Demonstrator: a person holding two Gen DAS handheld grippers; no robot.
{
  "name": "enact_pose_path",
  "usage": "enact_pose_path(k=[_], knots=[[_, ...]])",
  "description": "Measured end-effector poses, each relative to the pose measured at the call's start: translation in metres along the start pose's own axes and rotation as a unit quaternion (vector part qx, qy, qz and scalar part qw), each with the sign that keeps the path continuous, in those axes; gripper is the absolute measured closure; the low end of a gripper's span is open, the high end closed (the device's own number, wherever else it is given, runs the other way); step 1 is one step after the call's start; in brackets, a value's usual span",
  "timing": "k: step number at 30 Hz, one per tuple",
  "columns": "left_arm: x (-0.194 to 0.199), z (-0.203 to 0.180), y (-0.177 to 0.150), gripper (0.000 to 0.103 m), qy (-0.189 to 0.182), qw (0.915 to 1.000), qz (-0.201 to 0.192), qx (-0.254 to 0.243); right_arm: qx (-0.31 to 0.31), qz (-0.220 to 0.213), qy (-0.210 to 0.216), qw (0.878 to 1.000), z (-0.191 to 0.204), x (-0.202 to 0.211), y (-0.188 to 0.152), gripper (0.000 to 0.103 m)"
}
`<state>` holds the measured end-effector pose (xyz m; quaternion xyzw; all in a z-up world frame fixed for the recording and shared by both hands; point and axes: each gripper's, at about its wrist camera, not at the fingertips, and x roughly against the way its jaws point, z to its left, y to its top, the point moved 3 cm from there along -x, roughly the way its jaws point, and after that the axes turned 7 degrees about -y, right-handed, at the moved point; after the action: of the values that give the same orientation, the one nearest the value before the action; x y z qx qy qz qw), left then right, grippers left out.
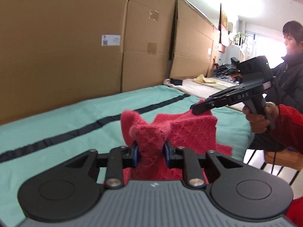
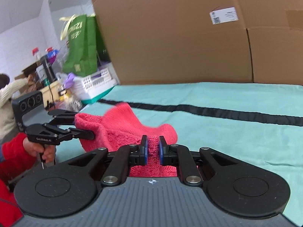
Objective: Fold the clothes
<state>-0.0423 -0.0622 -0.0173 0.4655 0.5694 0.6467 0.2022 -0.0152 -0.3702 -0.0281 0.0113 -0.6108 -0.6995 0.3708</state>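
Observation:
A pink-red knitted garment (image 1: 191, 130) hangs lifted between both grippers above a teal cloth with black stripes (image 1: 56, 117). My left gripper (image 1: 150, 151) is shut on one bunched part of the knit, blue pads pressing it from both sides. The right gripper (image 1: 198, 109) appears at the right of the left wrist view, clamped on the garment's far upper corner. In the right wrist view, my right gripper (image 2: 153, 149) is shut on the garment (image 2: 121, 130), and the left gripper (image 2: 89, 132) grips its other end at the left.
Large cardboard boxes (image 1: 75, 37) stand along the far edge of the teal cloth (image 2: 227, 132). A person in a dark jacket (image 1: 289, 71) sits beyond the table's right end. A green bag (image 2: 81, 45) and white crates (image 2: 94, 85) are past the left end.

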Motion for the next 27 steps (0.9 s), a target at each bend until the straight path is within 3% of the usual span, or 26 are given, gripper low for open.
enact_pose_path(k=[5, 8, 11, 13, 16, 17, 18, 22, 24, 26, 27], knots=[[-0.012, 0.019, 0.024, 0.083, 0.062, 0.9973, -0.022, -0.034, -0.005, -0.021, -0.016, 1.000, -0.009, -0.017, 0.028, 0.090], [-0.010, 0.026, 0.036, 0.083, 0.109, 0.9900, -0.054, -0.071, -0.002, -0.036, -0.016, 0.999, -0.012, -0.025, 0.043, 0.090], [-0.003, 0.009, 0.026, 0.083, 0.142, 0.9737, -0.071, -0.163, 0.006, -0.048, -0.008, 0.999, -0.013, -0.022, 0.046, 0.090], [-0.002, -0.010, 0.004, 0.083, 0.160, 0.9561, -0.067, -0.236, 0.030, -0.047, -0.008, 0.998, -0.009, -0.017, 0.039, 0.090], [0.000, -0.040, -0.035, 0.077, 0.159, 0.9316, -0.049, -0.323, 0.079, -0.016, -0.021, 0.996, 0.003, -0.012, 0.014, 0.090], [0.003, -0.046, -0.043, 0.075, 0.155, 0.9286, -0.049, -0.334, 0.087, -0.007, -0.020, 0.996, 0.007, -0.009, 0.006, 0.090], [0.007, -0.052, -0.050, 0.075, 0.150, 0.9277, -0.051, -0.338, 0.094, 0.000, -0.017, 0.995, 0.010, -0.005, -0.002, 0.090], [0.024, -0.062, -0.059, 0.072, 0.124, 0.9396, -0.056, -0.314, 0.095, 0.023, 0.010, 0.995, 0.022, 0.021, -0.022, 0.083], [0.028, -0.064, -0.066, 0.062, 0.115, 0.9412, -0.044, -0.315, 0.094, 0.034, 0.025, 0.995, 0.026, 0.031, -0.030, 0.082], [0.031, -0.066, -0.073, 0.061, 0.105, 0.9426, -0.032, -0.315, 0.075, 0.036, 0.026, 0.996, 0.025, 0.036, -0.035, 0.067], [0.033, -0.067, -0.076, 0.061, 0.100, 0.9432, -0.026, -0.316, 0.058, 0.039, 0.029, 0.997, 0.023, 0.038, -0.037, 0.054]])
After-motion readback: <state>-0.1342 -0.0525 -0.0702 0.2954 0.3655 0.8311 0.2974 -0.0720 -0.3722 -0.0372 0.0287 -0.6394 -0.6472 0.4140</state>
